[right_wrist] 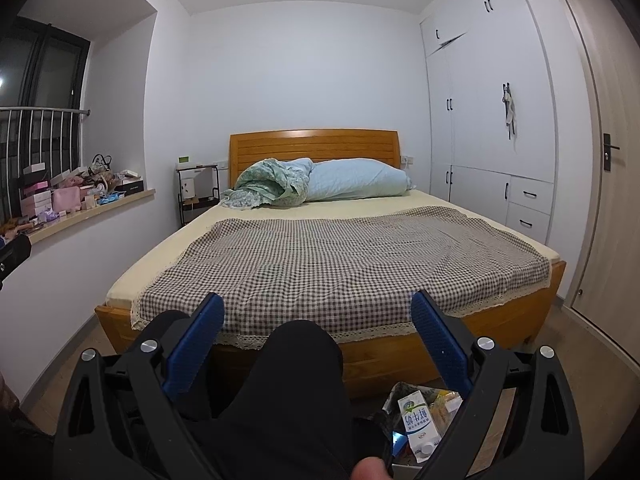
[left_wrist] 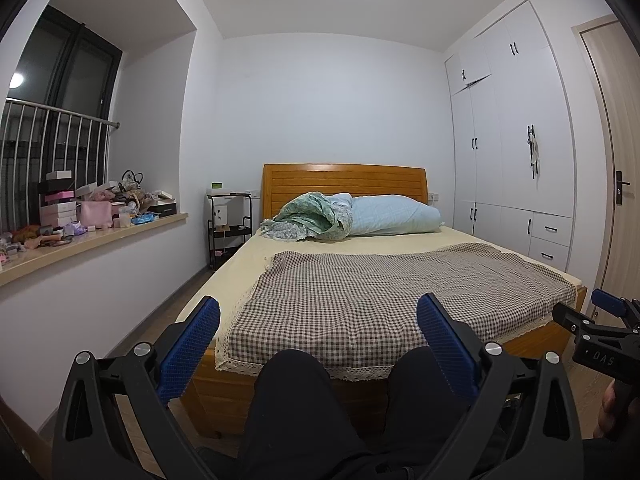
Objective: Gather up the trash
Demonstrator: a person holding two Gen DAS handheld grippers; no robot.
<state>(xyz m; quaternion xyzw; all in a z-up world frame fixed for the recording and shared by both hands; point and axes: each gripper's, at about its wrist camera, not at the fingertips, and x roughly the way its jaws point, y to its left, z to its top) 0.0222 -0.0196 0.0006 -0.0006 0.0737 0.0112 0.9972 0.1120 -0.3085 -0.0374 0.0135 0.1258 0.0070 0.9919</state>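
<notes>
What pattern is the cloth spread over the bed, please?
Brown-and-white gingham cloth, lace-edged; clearest in the right wrist view.

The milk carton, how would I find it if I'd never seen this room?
Start at the wooden bed with the checked cloth, then look down at the floor by its foot. Beside the person's dark-trousered knee lies a heap of wrappers, and the milk carton sits on it. It is the only white box there, with blue lettering and a round cap.

Brown-checked blanket [right_wrist: 340, 264], orange wooden headboard [right_wrist: 314, 146], pale blue pillow [right_wrist: 360, 180].
</notes>
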